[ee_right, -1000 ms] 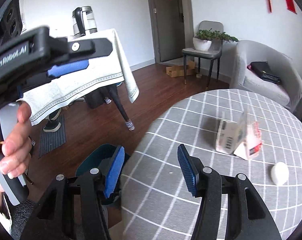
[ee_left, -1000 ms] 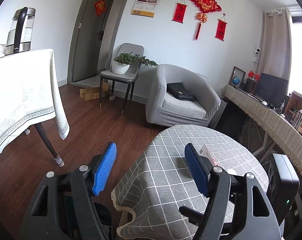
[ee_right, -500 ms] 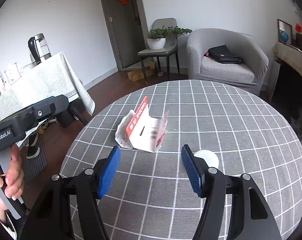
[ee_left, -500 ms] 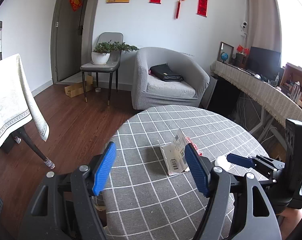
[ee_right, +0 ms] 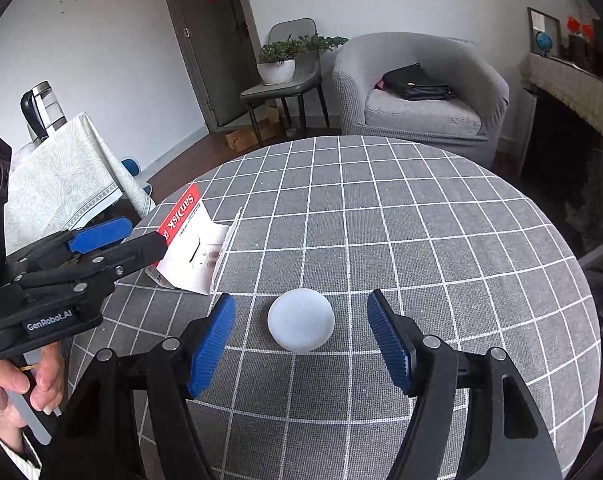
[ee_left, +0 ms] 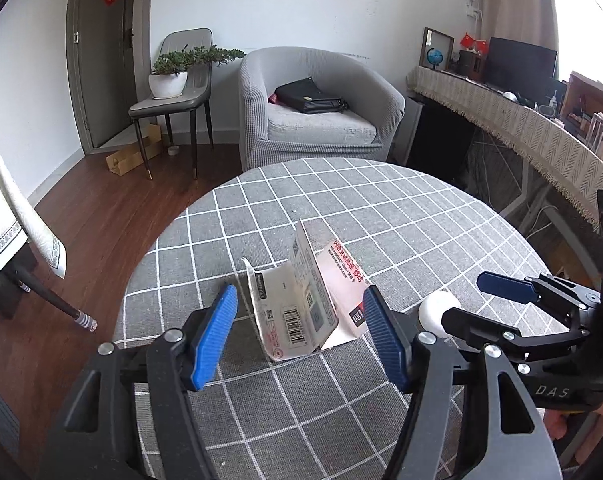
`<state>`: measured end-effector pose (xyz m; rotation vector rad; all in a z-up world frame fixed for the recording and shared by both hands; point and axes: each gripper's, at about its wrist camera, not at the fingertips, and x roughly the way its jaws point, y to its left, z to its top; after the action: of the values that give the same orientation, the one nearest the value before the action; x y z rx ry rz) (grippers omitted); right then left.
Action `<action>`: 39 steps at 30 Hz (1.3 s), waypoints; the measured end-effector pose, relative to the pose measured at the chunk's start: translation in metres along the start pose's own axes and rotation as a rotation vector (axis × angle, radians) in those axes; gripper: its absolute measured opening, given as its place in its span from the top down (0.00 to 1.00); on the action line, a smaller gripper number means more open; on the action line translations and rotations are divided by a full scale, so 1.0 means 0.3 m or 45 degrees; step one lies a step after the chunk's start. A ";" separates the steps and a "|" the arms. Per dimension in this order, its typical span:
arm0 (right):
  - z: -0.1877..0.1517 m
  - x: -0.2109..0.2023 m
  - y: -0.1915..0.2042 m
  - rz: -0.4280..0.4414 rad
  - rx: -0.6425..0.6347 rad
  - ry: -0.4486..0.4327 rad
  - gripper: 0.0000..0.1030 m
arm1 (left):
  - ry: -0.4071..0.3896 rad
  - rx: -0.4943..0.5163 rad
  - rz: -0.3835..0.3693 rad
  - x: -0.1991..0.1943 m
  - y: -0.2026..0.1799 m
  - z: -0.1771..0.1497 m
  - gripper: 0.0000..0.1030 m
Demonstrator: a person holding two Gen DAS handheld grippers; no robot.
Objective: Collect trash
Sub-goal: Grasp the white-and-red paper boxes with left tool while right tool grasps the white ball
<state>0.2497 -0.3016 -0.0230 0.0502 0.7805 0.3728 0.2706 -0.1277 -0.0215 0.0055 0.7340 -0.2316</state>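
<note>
Lying torn open near the middle of a round table (ee_left: 381,208) draped in grey cloth with a white grid, a white-and-red cardboard retail package (ee_left: 301,300) stands propped on its folded flaps, and a small white rounded object (ee_right: 300,319), possibly a crumpled wad or a soft puck, sits just beside it on the cloth. The package looks light and thin, stiff along its creases but easily crushed; a pinch across the upright folded panel seems the surest hold. The white object looks light and smooth, so a squeeze across its widest part would likely suit, though it may slip.

The left tongs (ee_left: 301,330) hover just short of the package, the jaws closing with the card framed between the blue pads (ee_left: 215,336) but not yet pressed. The right tongs (ee_right: 301,336) straddle the white object, the jaws opening and clear of it.

What the white object is made of cannot be told. No bin is in view. The left tongs cover the package's near corner in the right wrist view, and only part of a person's hand (ee_right: 9,388) shows at the frame edge.
</note>
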 end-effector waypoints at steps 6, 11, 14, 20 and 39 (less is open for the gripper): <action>0.013 0.015 -0.011 -0.024 -0.037 0.035 0.32 | 0.044 0.010 0.006 0.052 -0.018 0.007 0.44; 0.018 0.036 -0.008 -0.016 -0.057 0.067 0.32 | 0.091 -0.004 0.004 0.088 -0.005 0.005 0.58; 0.023 0.046 0.004 -0.013 -0.068 0.079 0.32 | 0.107 -0.028 0.004 0.101 0.009 0.006 0.61; 0.025 0.063 0.034 -0.025 -0.101 0.111 0.32 | 0.129 -0.043 0.010 0.108 0.030 0.003 0.74; 0.015 0.071 0.090 -0.122 -0.175 0.147 0.62 | 0.150 -0.097 -0.076 0.009 0.076 -0.063 0.97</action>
<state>0.2584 -0.2685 -0.0293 -0.1381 0.8662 0.3397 0.2648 -0.1044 -0.0392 -0.0756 0.8605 -0.2616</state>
